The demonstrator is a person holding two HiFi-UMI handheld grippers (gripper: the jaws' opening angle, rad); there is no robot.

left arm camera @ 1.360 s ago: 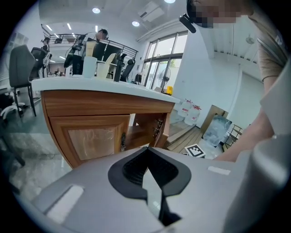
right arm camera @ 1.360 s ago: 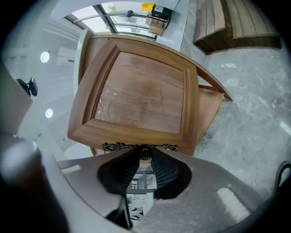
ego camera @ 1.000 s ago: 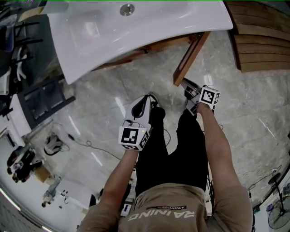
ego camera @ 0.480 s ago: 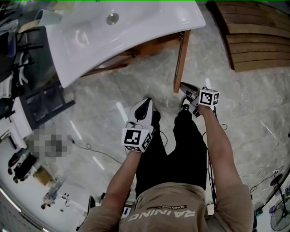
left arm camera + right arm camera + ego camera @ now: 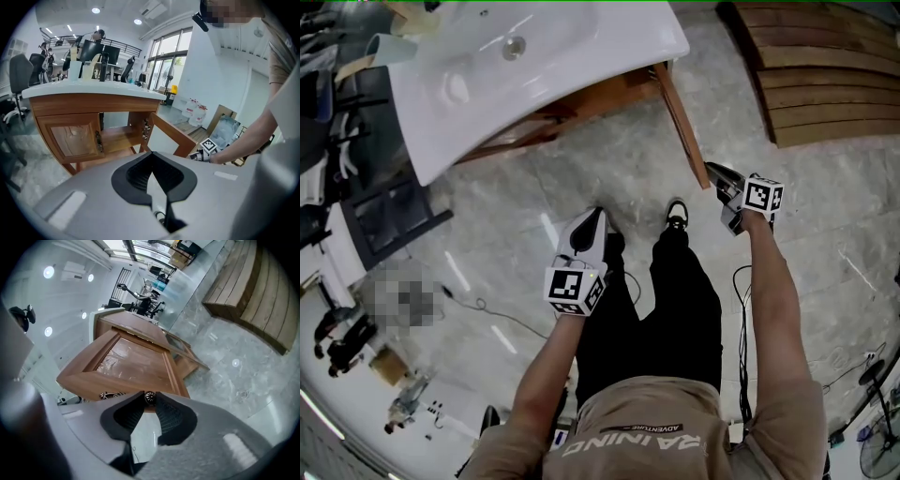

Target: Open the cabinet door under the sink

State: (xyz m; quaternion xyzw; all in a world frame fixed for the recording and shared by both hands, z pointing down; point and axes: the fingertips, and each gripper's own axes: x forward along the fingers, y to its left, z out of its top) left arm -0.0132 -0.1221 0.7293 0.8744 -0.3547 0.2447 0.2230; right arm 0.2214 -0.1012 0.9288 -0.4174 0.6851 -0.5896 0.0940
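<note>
the cabinet door [image 5: 682, 122] juts out from under the sink's [image 5: 581, 47] right end, wooden planks [image 5: 825, 84] further right.

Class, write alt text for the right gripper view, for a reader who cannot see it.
The right gripper has the knob of the cabinet door between its jaws, which are opening. The wooden door stands swung open above a grey floor.

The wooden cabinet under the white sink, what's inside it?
Past the open wooden door, only a bare wooden shelf shows. The closed left door covers the rest of the inside.
</note>
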